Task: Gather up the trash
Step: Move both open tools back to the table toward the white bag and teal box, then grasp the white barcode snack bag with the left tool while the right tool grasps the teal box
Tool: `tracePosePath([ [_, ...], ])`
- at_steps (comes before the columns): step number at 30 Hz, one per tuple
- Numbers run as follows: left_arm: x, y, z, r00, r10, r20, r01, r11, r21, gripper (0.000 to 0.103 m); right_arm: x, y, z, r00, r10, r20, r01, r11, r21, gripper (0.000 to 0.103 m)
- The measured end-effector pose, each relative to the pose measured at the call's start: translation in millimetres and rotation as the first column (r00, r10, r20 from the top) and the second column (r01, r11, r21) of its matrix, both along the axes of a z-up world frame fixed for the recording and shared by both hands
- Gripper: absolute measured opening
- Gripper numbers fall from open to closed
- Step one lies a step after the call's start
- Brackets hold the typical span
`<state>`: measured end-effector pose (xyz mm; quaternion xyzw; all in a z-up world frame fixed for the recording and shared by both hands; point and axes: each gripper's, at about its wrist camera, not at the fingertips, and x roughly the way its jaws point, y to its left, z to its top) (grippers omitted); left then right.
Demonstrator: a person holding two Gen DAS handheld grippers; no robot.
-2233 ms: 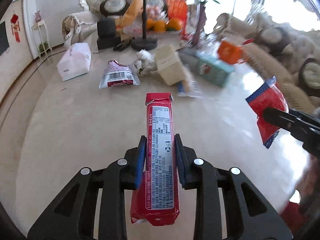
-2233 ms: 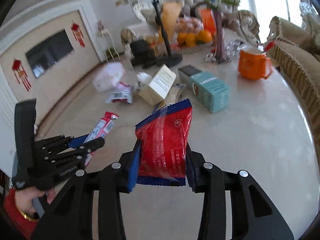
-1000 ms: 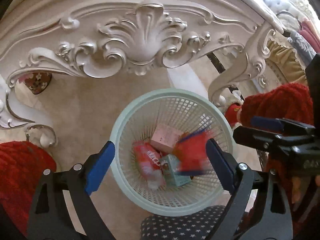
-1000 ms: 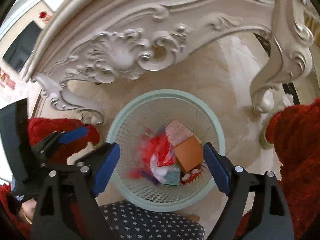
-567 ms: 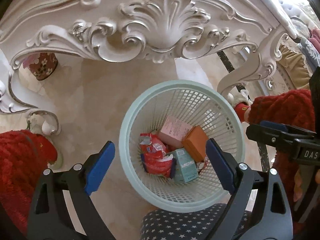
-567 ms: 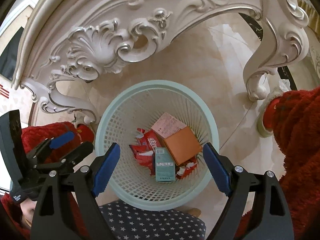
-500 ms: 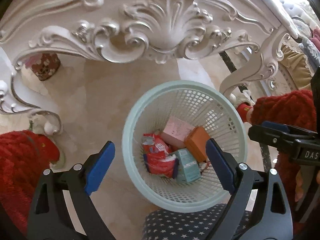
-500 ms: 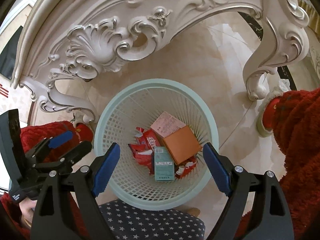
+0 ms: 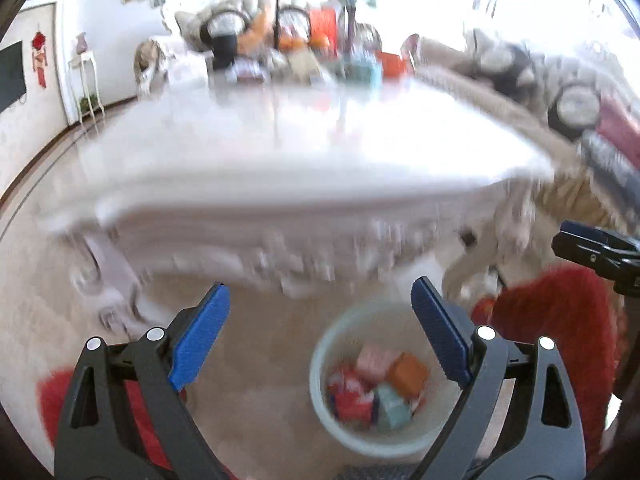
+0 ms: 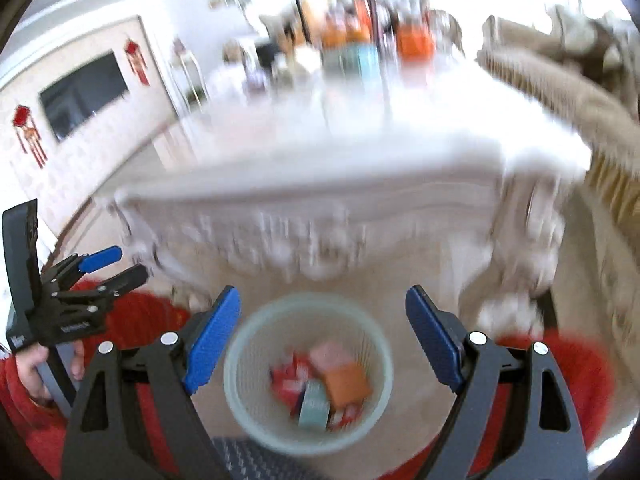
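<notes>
Both frames were pretty smeared. The left gripper (image 9: 320,336) was spread wide with nothing caught between its ridged blue pads (image 9: 198,340), and the right gripper (image 10: 322,338) was gaping just the same, empty too. The round pale-green mesh basket (image 10: 244,400) was seen on the glossy beige floor below the carved white table (image 10: 320,184). Crinkly red wrappers (image 10: 286,384) and orange, pink and teal boxes were piled inside it. Fuzzy red sleeves (image 9: 560,320) were visible.
</notes>
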<state>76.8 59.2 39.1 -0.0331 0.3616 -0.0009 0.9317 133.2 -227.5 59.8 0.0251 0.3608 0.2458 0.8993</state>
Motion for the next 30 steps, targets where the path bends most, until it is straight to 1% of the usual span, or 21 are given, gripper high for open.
tracePosePath([
  [2,26,15,28,1.000,0.004,0.013,-0.003,1.000,-0.018,0.090,25,-9,24,0.997,0.003,0.072,-0.005,0.999,0.034,0.081],
  [4,61,32,49,1.000,0.009,0.022,-0.008,0.999,-0.031,0.090,57,-11,42,0.991,-0.030,0.130,0.029,1.000,0.007,0.081],
  [5,89,42,60,0.999,0.013,0.029,-0.013,1.000,-0.017,0.090,75,-11,49,0.987,-0.034,0.156,0.036,0.999,-0.009,0.081],
  [6,106,47,65,0.999,0.022,0.033,-0.022,1.000,0.007,0.090,93,-8,55,0.985,-0.033,0.172,0.038,0.999,-0.023,0.081],
  [7,136,55,72,0.999,0.044,0.033,-0.045,0.998,0.045,0.090,117,-4,61,0.983,-0.038,0.181,0.046,0.998,-0.041,0.081],
  [9,183,65,77,0.996,0.081,0.034,-0.084,0.992,0.096,0.090,160,5,69,0.983,-0.036,0.179,0.046,0.997,-0.054,0.081],
  [10,201,69,78,0.996,0.086,0.032,-0.089,0.990,0.111,0.090,188,12,72,0.985,-0.037,0.170,0.049,0.997,-0.067,0.081],
  [11,233,75,78,0.995,0.099,0.027,-0.102,0.986,0.134,0.090,216,21,73,0.986,-0.043,0.164,0.058,0.994,-0.091,0.081],
  [12,249,80,77,0.994,0.109,0.017,-0.111,0.985,0.135,0.090,235,28,72,0.986,-0.043,0.159,0.061,0.992,-0.111,0.081],
  [13,268,87,75,0.992,0.123,0.003,-0.123,0.983,0.135,0.090,263,39,70,0.989,-0.030,0.147,0.051,0.988,-0.144,0.081],
  [16,330,103,61,0.988,0.140,-0.068,-0.133,0.986,0.103,0.090,316,65,61,0.994,0.011,0.113,0.013,0.978,-0.208,0.081],
  [18,353,109,54,0.986,0.136,-0.096,-0.128,0.988,0.082,0.090,342,79,54,0.995,0.051,0.083,-0.032,0.975,-0.221,0.081],
  [19,364,112,50,0.984,0.140,-0.106,-0.131,0.988,0.087,0.090,359,87,49,0.995,0.075,0.061,-0.059,0.973,-0.223,0.081],
  [21,386,117,43,0.982,0.148,-0.113,-0.137,0.985,0.105,0.090,369,93,42,0.994,0.100,0.039,-0.089,0.970,-0.227,0.081],
  [24,409,125,33,0.977,0.170,-0.128,-0.158,0.983,0.093,0.090,392,102,35,0.992,0.119,0.030,-0.108,0.963,-0.246,0.081],
  [25,418,129,30,0.975,0.175,-0.135,-0.164,0.983,0.085,0.090,394,106,35,0.992,0.122,0.028,-0.111,0.962,-0.248,0.081],
  [30,442,131,22,0.977,0.157,-0.147,-0.148,0.986,0.074,0.090,413,118,29,0.991,0.134,0.017,-0.125,0.958,-0.257,0.081],
])
